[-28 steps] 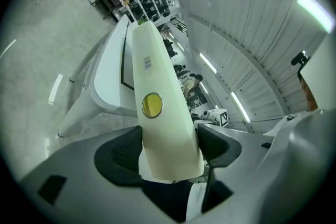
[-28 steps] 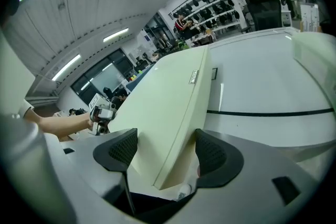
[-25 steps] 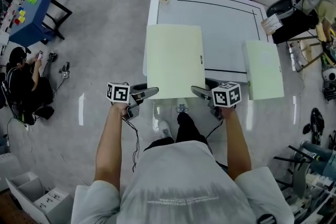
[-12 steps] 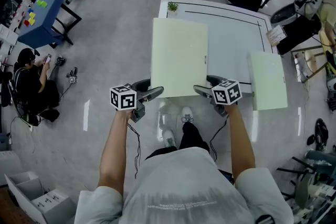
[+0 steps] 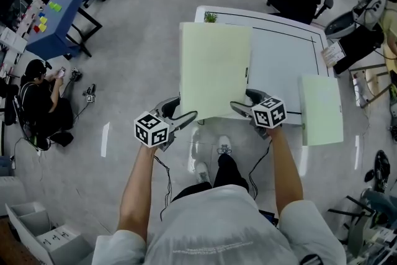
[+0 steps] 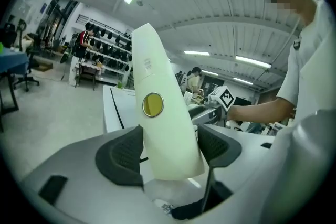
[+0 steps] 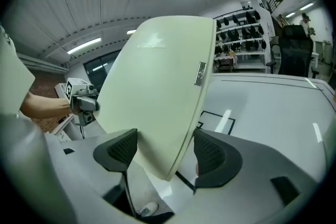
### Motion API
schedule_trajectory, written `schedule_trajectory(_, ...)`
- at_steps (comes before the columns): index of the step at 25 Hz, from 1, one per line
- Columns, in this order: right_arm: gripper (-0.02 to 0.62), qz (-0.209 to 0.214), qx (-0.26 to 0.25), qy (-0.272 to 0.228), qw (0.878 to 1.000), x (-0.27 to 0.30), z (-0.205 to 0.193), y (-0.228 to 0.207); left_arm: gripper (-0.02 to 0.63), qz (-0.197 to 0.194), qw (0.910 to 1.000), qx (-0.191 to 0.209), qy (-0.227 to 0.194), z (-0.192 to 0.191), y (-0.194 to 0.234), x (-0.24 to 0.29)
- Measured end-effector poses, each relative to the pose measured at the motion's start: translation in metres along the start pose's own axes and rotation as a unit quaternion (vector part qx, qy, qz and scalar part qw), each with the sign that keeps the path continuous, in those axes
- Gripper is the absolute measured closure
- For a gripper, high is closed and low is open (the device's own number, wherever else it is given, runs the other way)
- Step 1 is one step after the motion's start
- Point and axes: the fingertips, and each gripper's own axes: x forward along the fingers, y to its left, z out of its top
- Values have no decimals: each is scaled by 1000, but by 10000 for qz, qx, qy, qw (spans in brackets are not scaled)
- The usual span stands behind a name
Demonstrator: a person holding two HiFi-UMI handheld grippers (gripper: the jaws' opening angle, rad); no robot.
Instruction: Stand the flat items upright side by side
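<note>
My left gripper (image 6: 169, 148) was closed on the near left corner of the pale green flat rectangular folder (image 5: 214, 68), both dark ribbed pads pressed against its sides, the narrow spine with its round yellow sticker (image 6: 153, 104) rising straight up ahead of the jaws. From that grip the folder stretched away in front of both tools, held clear of the white table (image 5: 279, 59) that lay beyond and beneath it, its broad face tilted toward me. My right gripper (image 7: 165, 152) had the near right corner: its jaws stood wide, yet each pad met the folder, one on the broad face and the other on the edge that carried a small metal tag (image 7: 201, 73) further up. Across the folder from this tool I could see the other one's marker cube. Off to the right of my right gripper, well apart from it, a second pale green flat folder (image 5: 321, 110) lay flat along the table's right side, untouched by either tool.
</note>
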Motion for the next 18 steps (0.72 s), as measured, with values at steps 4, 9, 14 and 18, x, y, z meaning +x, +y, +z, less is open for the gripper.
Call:
schedule_trajectory(4,239,57,-171,-119,9998,9,12,-9,267,293,9985,390,-258,8,0,2)
schedule_trajectory(9,239,73,-199,-455,9987,18,23,-19,267,553,9936,623,-766,14,1,3)
schedule_trajectory(14,239,179,-354,-449,9982,21,26,-25,267,636,9903,736,-994,11,-1,6)
schedule_trajectory(18,239,77,-600,-329,9976,20,28,-35,270,505,9908,894,-880,1,-10,12)
